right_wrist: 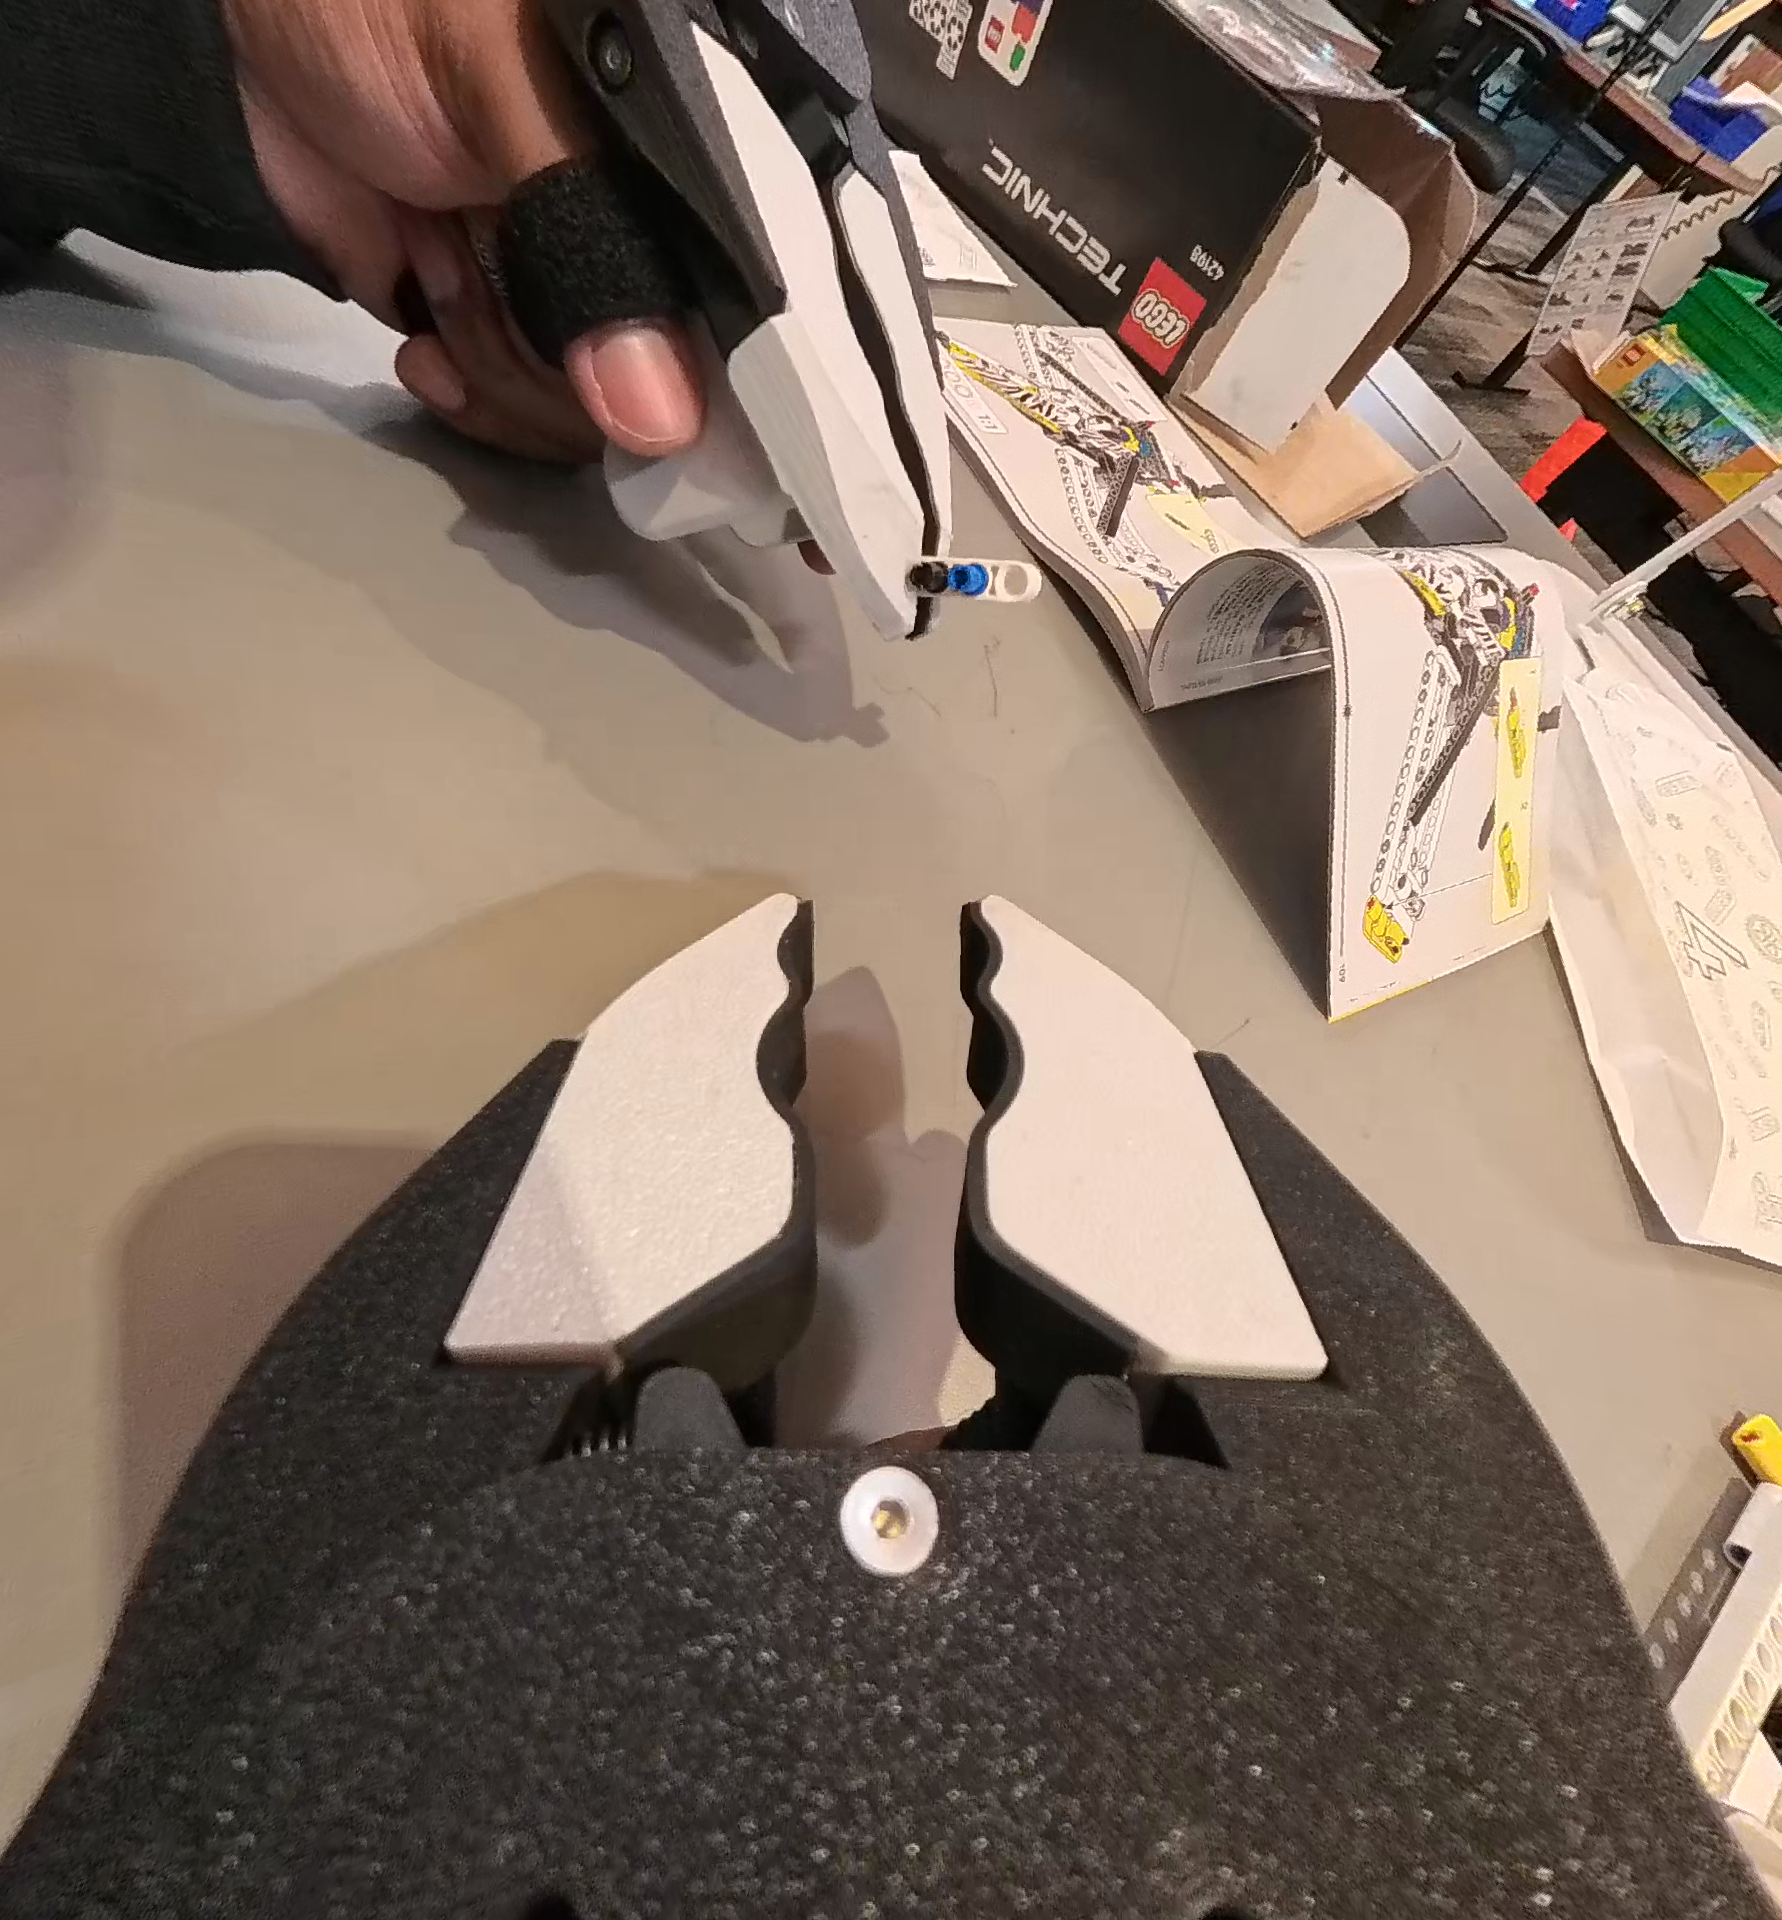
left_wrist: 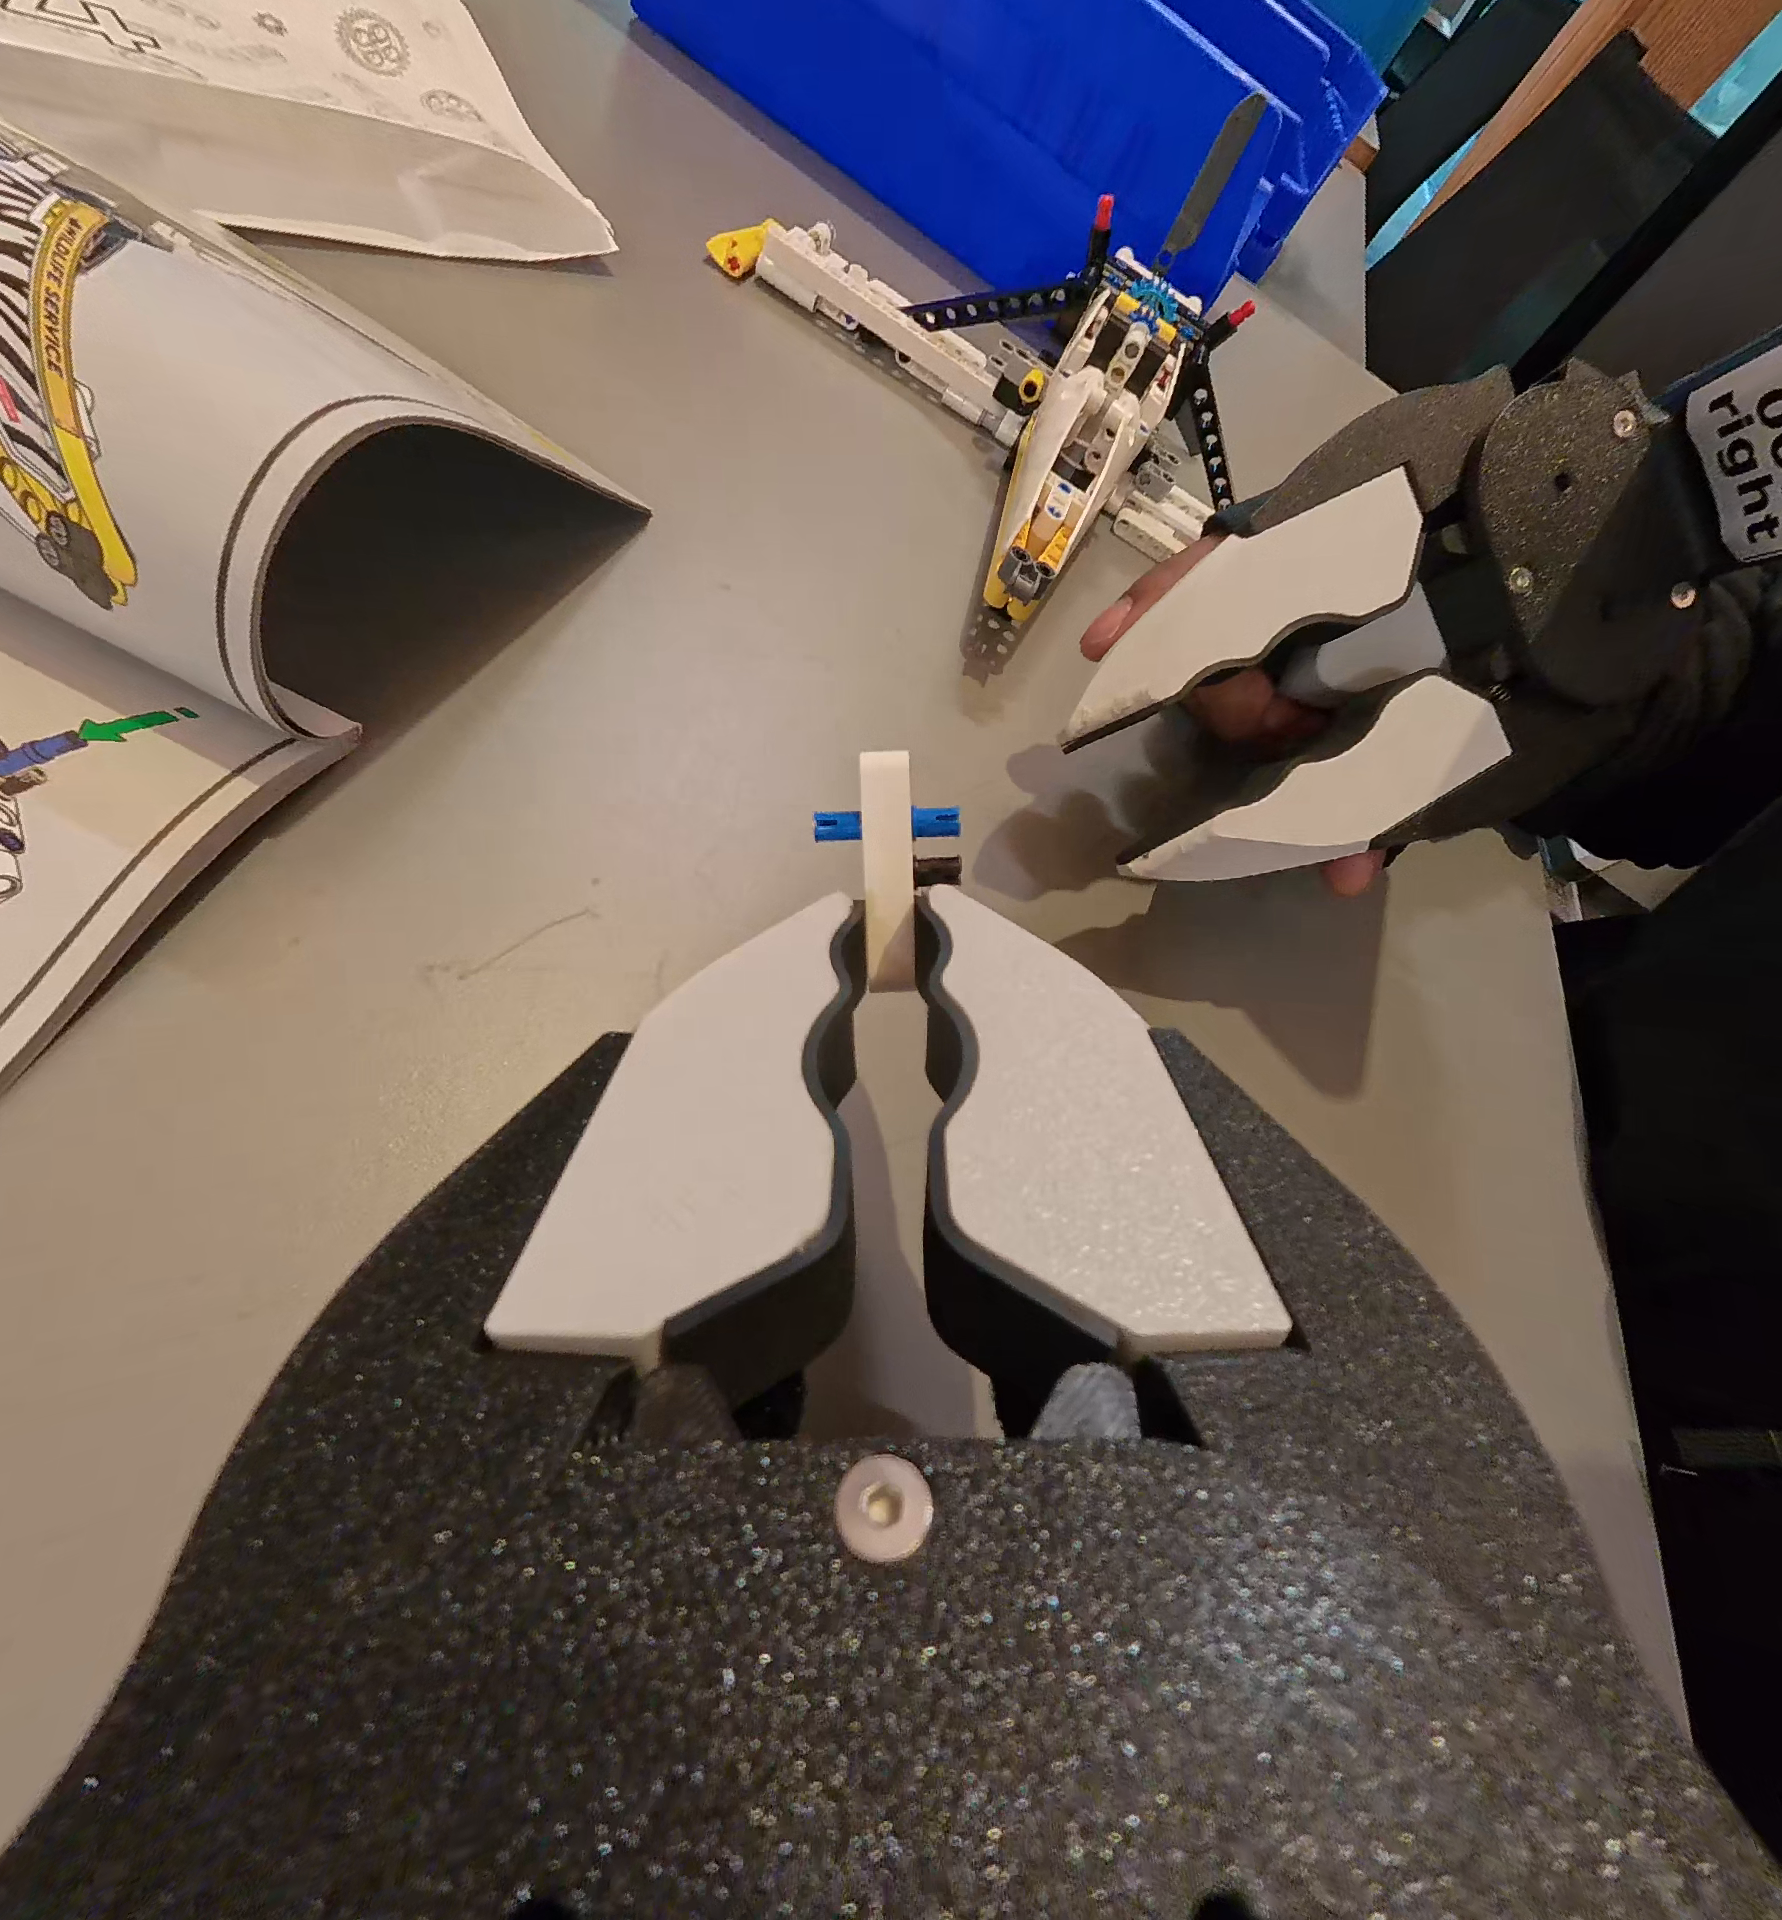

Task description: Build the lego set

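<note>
The left gripper (left_wrist: 889,914) has its jaws nearly closed on a white beam (left_wrist: 887,831), standing up past the tips, with a blue pin (left_wrist: 833,826) and a black pin (left_wrist: 937,869) through it. The right gripper (right_wrist: 887,914) is half open and empty, above the grey table (right_wrist: 347,831). The step looks like holding the beam ready; the free jaws would need careful aiming. Only the right view shows the beam's side holes; only the left view shows the toy helicopter (left_wrist: 1084,436)

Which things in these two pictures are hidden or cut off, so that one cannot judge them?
- White beam, left wrist view: lower end hidden between the left gripper fingers.
- Black pin: far side hidden by the beam.
- White model, right wrist view: cut off by the frame edge.
- Booklet: cut off at left.
</note>
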